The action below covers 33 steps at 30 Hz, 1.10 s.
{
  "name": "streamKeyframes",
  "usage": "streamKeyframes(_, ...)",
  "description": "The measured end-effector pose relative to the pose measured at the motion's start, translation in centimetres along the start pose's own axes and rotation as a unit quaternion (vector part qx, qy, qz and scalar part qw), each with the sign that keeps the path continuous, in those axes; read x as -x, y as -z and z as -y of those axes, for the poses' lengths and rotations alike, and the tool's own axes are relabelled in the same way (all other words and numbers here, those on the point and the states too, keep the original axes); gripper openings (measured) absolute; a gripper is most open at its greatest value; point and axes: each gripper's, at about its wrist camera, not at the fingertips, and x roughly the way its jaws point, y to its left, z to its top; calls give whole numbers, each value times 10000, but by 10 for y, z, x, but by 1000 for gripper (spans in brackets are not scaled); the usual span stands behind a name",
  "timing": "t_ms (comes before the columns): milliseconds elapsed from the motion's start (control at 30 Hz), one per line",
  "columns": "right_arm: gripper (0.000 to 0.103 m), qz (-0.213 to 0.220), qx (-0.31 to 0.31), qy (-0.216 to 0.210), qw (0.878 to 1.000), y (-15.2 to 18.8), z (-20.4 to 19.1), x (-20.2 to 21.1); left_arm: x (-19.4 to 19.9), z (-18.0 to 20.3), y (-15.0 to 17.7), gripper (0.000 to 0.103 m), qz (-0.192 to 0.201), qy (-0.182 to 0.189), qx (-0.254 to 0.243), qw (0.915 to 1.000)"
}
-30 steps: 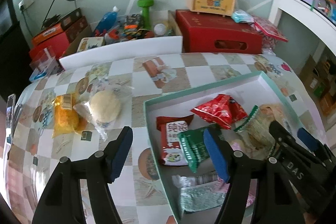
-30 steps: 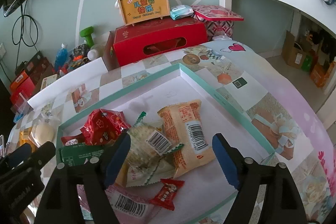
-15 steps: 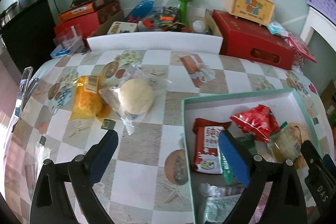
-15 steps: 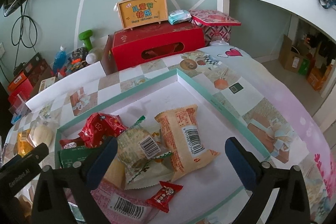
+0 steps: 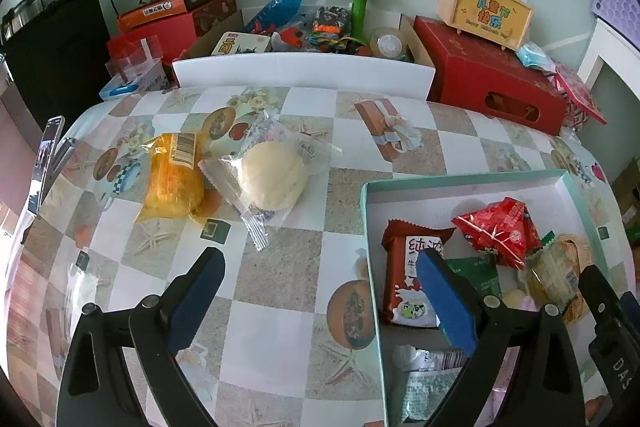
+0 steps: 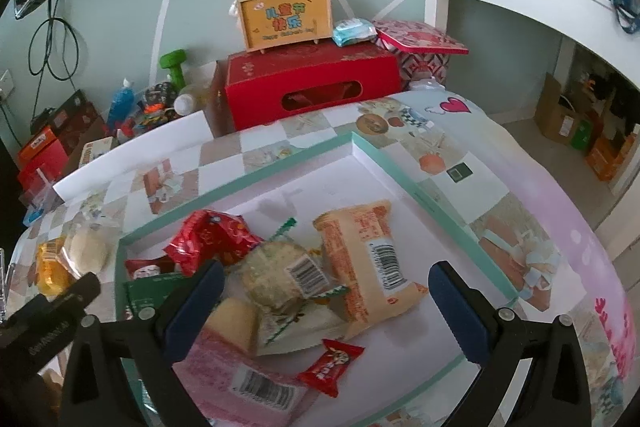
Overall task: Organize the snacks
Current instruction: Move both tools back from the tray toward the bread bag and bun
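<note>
- Snacks are split up: most are piled in the teal-rimmed box (image 6: 404,183), while a round pale bun (image 5: 273,174) in a clear wrapper and a yellow packet (image 5: 174,179) touching it sit out on the checkered tablecloth (image 5: 280,271).
- Versus a second ago, the left gripper (image 5: 320,301) has swung left, so the bun and yellow packet now sit nearer the middle of its view. Its blue pads are spread wide, nothing between them.
- The right gripper (image 6: 326,309) has barely moved but its fingers have gone wider; it hangs over the box with nothing held.
- In the box: a red crinkly pack (image 6: 208,239), an orange barcode packet (image 6: 368,259), a small red candy (image 6: 330,365).
- The pink packet (image 6: 244,383) at the bottom is cut off by the frame and the gripper, and its print is too blurry to read.
</note>
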Motion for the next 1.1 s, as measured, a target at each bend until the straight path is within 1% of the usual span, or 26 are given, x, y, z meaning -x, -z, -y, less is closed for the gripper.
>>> streamKeyframes(200,103,58,114,-25,9999,-3,-14,10,5,-8,0,97,-16,-31,-107,9999)
streamKeyframes(367,103,99,277,-108,9995,-3,-34,18,8,-27,-2,97,-20,-30,19,10000)
streamKeyframes(533,103,129,420,-292,9986,-1,-59,23,16,-62,-9,97,70,-60,337,9994)
streamKeyframes(600,103,104,472,-404,9980,1,-69,24,20,-84,-12,97,129,-164,562,9982)
streamKeyframes(767,103,104,709,-613,9955,7,-99,28,26,-132,-12,97,175,-488,941,9942)
streamKeyframes(867,103,98,791,-732,9941,11,-113,31,28,-152,-9,97,141,-560,1107,9922)
streamKeyframes(1000,103,100,910,-899,9917,17,-132,35,29,-168,-6,97,82,-557,1206,9911)
streamKeyframes(1100,103,116,1013,-1006,9897,21,-146,37,30,-173,-4,97,63,-496,1204,9915)
